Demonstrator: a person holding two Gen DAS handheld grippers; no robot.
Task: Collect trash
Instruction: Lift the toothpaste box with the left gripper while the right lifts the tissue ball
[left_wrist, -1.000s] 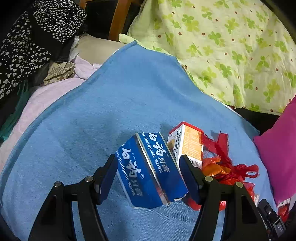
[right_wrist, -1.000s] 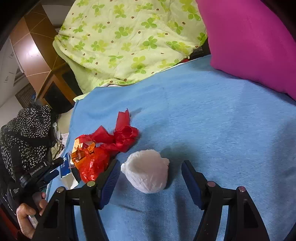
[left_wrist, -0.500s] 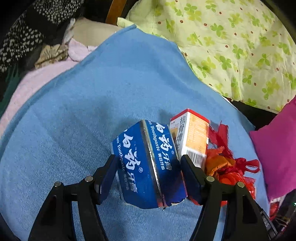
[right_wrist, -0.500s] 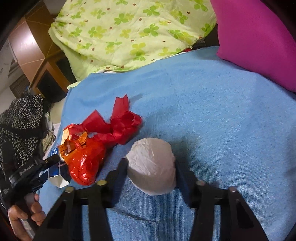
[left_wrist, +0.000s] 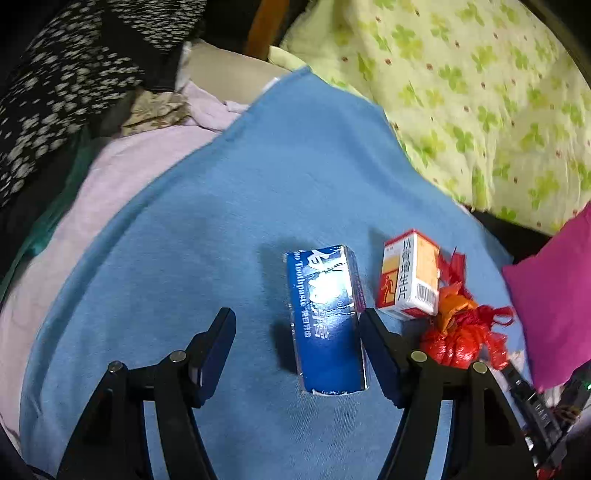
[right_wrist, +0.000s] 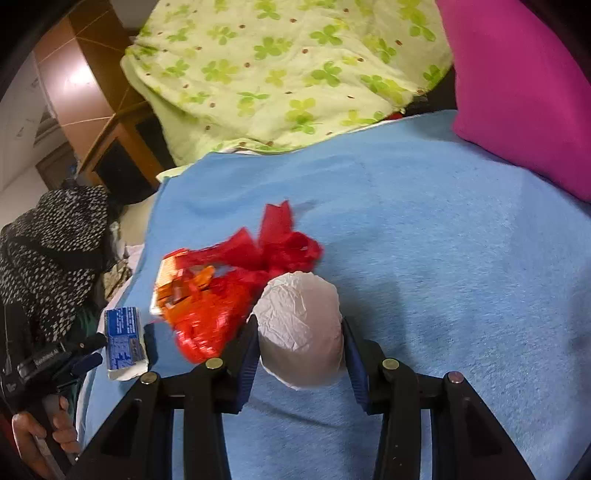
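Observation:
A blue toothpaste box (left_wrist: 325, 317) lies on the blue blanket (left_wrist: 229, 206), against the right finger of my left gripper (left_wrist: 297, 330), which is open and not holding it. Beside it stand a red and orange medicine box (left_wrist: 408, 275) and a red plastic bag (left_wrist: 460, 338). My right gripper (right_wrist: 299, 336) is shut on a crumpled white paper ball (right_wrist: 301, 328). The red bag (right_wrist: 221, 306) lies just left of it. The toothpaste box (right_wrist: 123, 341) and the left gripper (right_wrist: 74, 354) show at the far left.
A green clover quilt (right_wrist: 280, 74) lies at the back and a magenta pillow (right_wrist: 517, 85) at the right. Black spotted cloth (left_wrist: 66, 74) and pink cloth (left_wrist: 122, 173) lie left of the blanket. A wooden cabinet (right_wrist: 110, 147) stands behind.
My left gripper has opened and let the toothpaste box drop onto the blanket. My right gripper has closed around the white paper ball.

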